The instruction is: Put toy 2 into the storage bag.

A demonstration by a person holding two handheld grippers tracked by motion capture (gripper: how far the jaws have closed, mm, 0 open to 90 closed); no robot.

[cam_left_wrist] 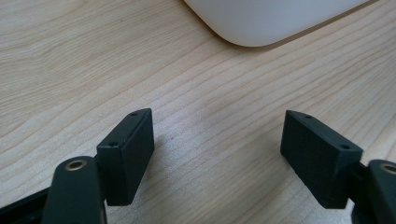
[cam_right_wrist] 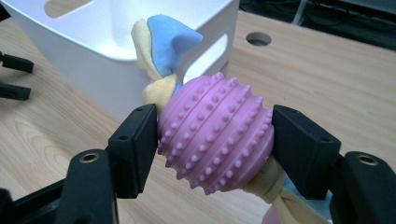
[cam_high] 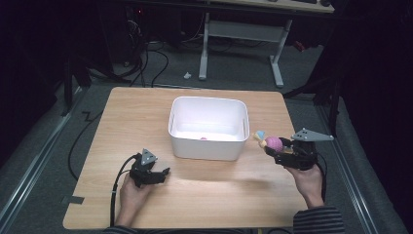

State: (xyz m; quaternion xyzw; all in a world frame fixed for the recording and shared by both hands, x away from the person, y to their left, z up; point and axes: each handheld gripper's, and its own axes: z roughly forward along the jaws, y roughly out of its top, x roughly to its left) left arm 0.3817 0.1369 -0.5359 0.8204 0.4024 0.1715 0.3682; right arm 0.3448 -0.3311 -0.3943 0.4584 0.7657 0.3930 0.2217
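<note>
The white bin point(cam_high: 208, 127) sits mid-counter, just left of my right hand-held gripper point(cam_high: 275, 146); that's the relation the next move turns on, imo: the toy has to travel left and a bit far to clear the bin's right wall, then go down inside.

The toy: a pink knobbly ball point(cam_right_wrist: 215, 134) w/ a yellow-and-blue cloth tail point(cam_right_wrist: 161, 39) knotted through it; its long axis runs roughly along my reach, tail end pointing toward the bin, the other cloth end trailing back toward my wrist. In the right gripper view the tail tip already overlaps the bin's wall by the handle slot point(cam_right_wrist: 205, 55), though I can't tell whether it touches; in the high view the toy hangs beside the bin's right wall, off the counter point(cam_high: 204, 195).

Right hand-held gripper: jaws pressed onto the ball's two sides, pads flat against the ribs, pinching it firmly; nothing else between them.

Left hand-held gripper point(cam_high: 155, 174): near-left of the bin, low over the counter, jaws spread wide w/ bare wood between them point(cam_left_wrist: 217, 140); holds nothing, touches nothing I can see; the bin's near corner point(cam_left_wrist: 261, 23) lies just beyond it. The right hand is the one carrying, so clearly nearer the job.

Something small and pink point(cam_high: 203, 138) lies on the bin's floor by the near wall; too small to id.
</note>
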